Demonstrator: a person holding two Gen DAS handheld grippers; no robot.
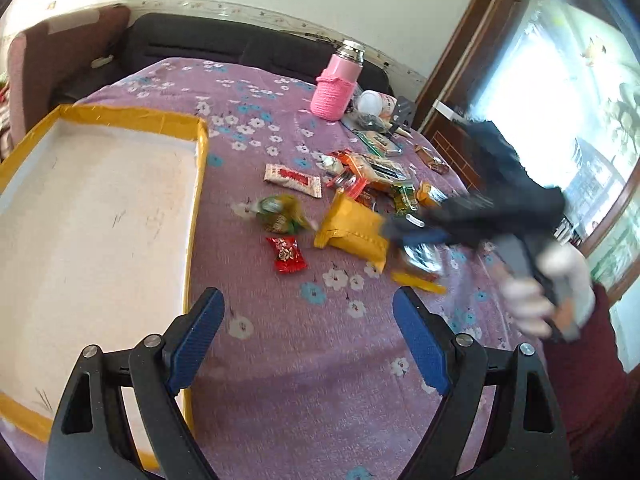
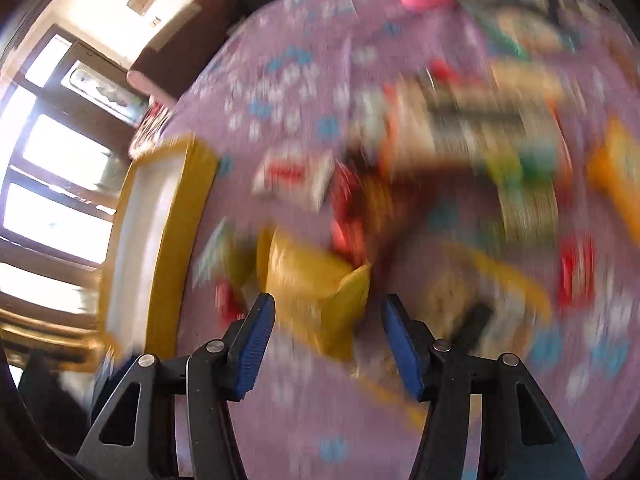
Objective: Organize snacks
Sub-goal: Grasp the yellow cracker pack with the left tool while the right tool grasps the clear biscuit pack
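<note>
Hovering over the purple floral surface (image 1: pixel 280 344), your left tongs (image 1: pixel 308 320) stand spread with nothing between their blue pads. To their left lies the shallow tray (image 1: pixel 196 184) with a yellow-taped rim; its white floor holds no snacks. The snacks sit scattered on the cloth right of the tray: a red candy wrapper (image 1: pixel 286 255), a green-and-gold candy (image 1: pixel 276 216), a yellow pouch (image 1: pixel 352 228), a white-and-red bar packet (image 1: pixel 292 179), and a mixed heap of packets (image 1: pixel 372 176) behind them. A pink flask (image 1: pixel 338 84) in a knitted sleeve stands upright at the far side.

Your right tongs (image 2: pixel 328 312) are also spread, holding nothing, low over the yellow pouch (image 2: pixel 316 284), which shows between and just beyond the pads. That view is heavily blurred, so you cannot tell whether they touch it.
</note>
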